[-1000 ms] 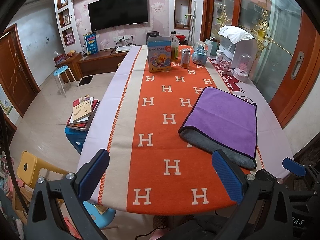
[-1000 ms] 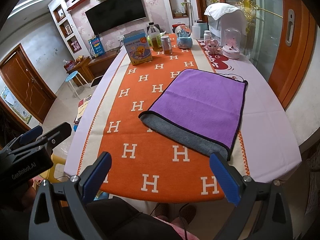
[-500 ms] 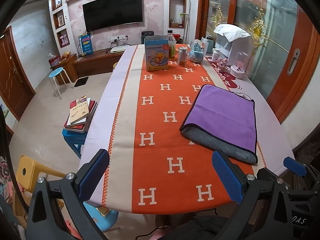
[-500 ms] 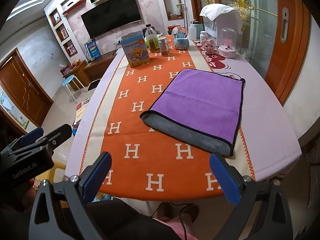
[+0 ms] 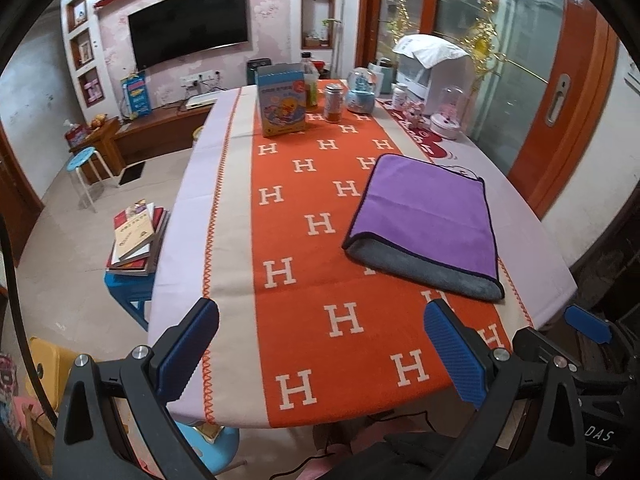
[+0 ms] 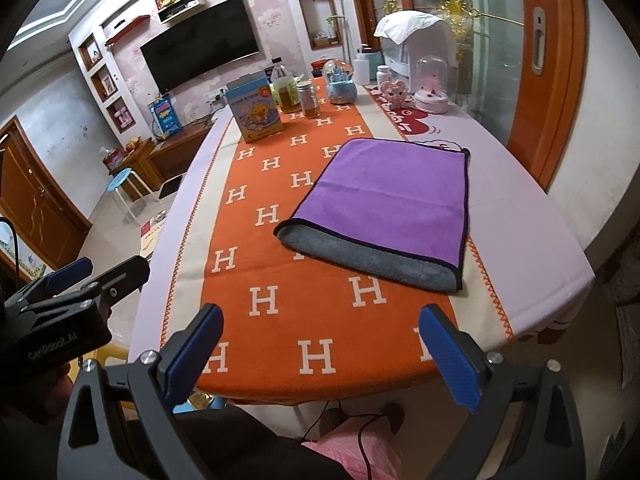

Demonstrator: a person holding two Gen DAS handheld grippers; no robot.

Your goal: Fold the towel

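Towel lies flat on the right half of the table, partly on the orange runner, partly on the pale cloth beside it. It looks already doubled once: purple face up, a grey band showing along the near edge, probably the underside of the lower layer peeking out. Left gripper hangs off the near table edge, jaws spread wide, nothing between them. Right gripper likewise, wide and empty, well short of the towel. Both sit back and high, likely to keep the whole cloth in view before choosing corners. Box, jars and trinkets crowd the far end, well apart from the towel, leaving folding room.
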